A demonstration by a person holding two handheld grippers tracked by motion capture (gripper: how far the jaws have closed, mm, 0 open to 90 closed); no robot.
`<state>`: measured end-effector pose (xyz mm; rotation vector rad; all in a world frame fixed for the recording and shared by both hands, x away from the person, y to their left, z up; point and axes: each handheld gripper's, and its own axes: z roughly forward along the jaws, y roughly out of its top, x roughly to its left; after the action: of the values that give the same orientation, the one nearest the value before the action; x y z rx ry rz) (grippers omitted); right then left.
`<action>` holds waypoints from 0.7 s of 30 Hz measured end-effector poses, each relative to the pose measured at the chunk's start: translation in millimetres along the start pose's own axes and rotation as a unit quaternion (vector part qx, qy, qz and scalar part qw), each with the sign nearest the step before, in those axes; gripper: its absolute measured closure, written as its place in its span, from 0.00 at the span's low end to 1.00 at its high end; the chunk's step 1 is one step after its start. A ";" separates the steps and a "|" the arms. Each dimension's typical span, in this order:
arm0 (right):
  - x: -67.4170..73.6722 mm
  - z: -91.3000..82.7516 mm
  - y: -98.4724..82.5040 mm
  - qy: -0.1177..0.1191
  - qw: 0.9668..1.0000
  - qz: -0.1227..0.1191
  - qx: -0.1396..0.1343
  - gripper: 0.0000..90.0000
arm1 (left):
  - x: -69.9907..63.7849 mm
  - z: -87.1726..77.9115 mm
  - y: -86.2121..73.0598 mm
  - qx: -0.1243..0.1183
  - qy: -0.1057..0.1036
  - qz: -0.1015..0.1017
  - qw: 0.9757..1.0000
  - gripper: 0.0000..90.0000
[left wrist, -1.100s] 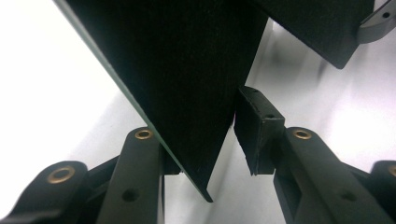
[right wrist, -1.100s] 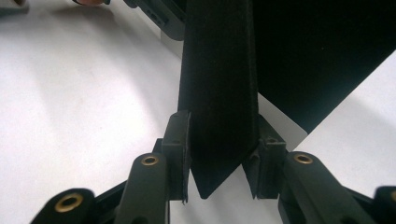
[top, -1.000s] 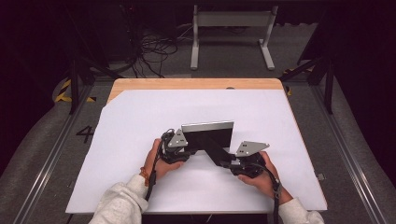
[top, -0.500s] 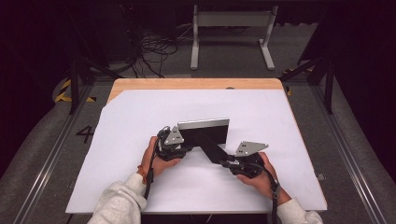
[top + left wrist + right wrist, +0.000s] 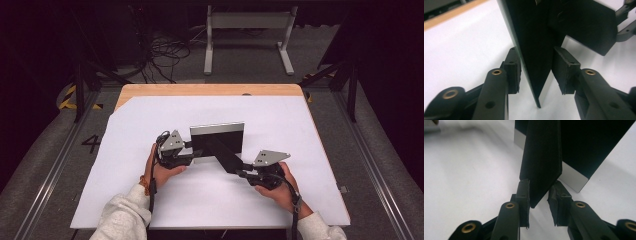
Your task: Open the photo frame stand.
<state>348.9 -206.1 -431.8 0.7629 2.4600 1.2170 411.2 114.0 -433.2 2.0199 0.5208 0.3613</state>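
Picture frame (image 5: 218, 136) stands upright on worktop (image 5: 150, 120). Left tongs (image 5: 192, 148) spread, just opening, straddling the frame's edge. Right tongs (image 5: 241, 173) pinch its back stand (image 5: 227, 156).

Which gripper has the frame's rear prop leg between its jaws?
The right gripper, at the black prop leg; the left gripper straddles the frame panel instead.

One overhead cam, two claw cams.
High cam looks fwd/down over bench (image 5: 150, 120); claw cams sit close, all sharing the black frame (image 5: 217, 136).
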 end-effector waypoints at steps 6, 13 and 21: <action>-0.6 -1.1 -0.8 0.006 1.000 -0.002 0.004 0.83 | -0.6 -0.8 0.1 -0.003 -0.010 -0.002 1.000 0.72; 0.8 0.6 -0.9 0.012 1.000 -0.007 0.017 0.82 | -1.4 -2.8 1.2 -0.007 -0.015 0.005 1.000 0.78; 5.8 3.6 0.1 0.012 0.999 -0.025 0.034 0.80 | -4.0 -7.6 4.6 -0.009 -0.019 0.019 1.000 0.80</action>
<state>345.9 -200.5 -434.0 0.7046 2.5360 1.1377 405.3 115.7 -425.8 2.0177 0.4551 0.3489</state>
